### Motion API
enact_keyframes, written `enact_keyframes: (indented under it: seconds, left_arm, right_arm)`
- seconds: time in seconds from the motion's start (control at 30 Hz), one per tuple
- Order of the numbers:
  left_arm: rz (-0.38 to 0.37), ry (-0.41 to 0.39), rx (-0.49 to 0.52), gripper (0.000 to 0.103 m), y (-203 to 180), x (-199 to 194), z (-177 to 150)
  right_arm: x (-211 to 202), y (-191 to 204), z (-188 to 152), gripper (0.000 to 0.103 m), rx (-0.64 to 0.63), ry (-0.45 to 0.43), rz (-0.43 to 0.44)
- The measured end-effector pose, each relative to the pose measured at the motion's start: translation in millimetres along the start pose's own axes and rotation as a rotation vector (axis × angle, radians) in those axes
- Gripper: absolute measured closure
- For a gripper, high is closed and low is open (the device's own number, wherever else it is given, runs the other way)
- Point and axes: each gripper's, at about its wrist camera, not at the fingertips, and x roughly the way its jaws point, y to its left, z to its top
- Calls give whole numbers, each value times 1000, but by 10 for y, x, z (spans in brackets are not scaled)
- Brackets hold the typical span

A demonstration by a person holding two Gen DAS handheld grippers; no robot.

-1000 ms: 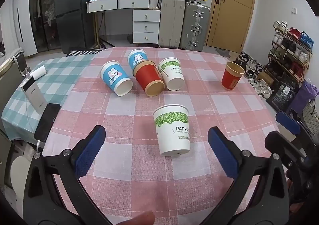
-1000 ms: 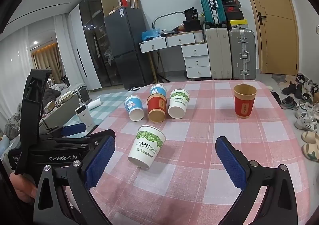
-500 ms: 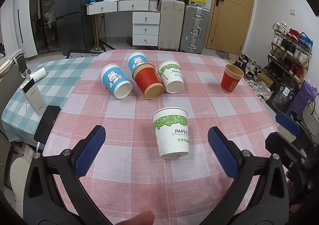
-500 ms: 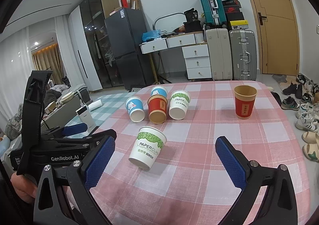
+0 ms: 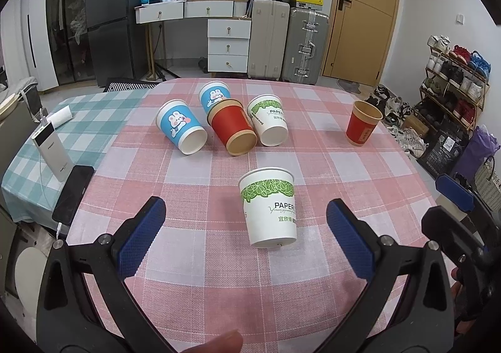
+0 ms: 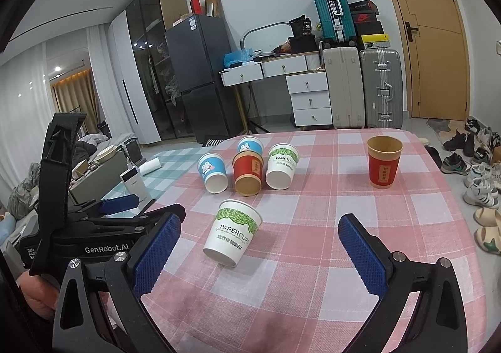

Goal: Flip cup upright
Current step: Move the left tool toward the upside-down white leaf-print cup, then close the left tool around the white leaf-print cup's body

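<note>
A white paper cup with a green leaf band [image 5: 268,207] stands upright on the pink checked tablecloth, close in front of both grippers; it also shows in the right wrist view [image 6: 233,232]. My left gripper [image 5: 245,237] is open and empty, with the cup between and just beyond its blue pads. My right gripper [image 6: 260,251] is open and empty, the cup just left of its centre. Behind lie a blue rabbit cup [image 5: 183,130], a red cup [image 5: 233,130] and a white cup [image 5: 269,124] on their sides. A second blue cup [image 5: 214,94] is partly hidden behind them.
A red cup [image 5: 363,123] stands upright at the table's right side [image 6: 383,162]. A white power bank [image 5: 51,152] and a black phone [image 5: 73,190] lie at the left edge. The left gripper body [image 6: 84,227] shows in the right wrist view. Suitcases and drawers stand behind.
Both grippers have drawn back slightly from the white cup, which stays standing. Both stay open. The other cups have not moved.
</note>
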Motion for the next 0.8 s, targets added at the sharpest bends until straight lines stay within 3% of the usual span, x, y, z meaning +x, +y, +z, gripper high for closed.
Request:
enact_keyframes:
  seconds: [0.5,0.8]
  left_arm:
    - [-1,9,2,0,1,12,-9]
    - [6,37,14,0,-59,171,-9]
  right_arm:
    - [-10,-3,-27,0,-32,-10,-26]
    - [84,-261,-101,0,13,-12,-52]
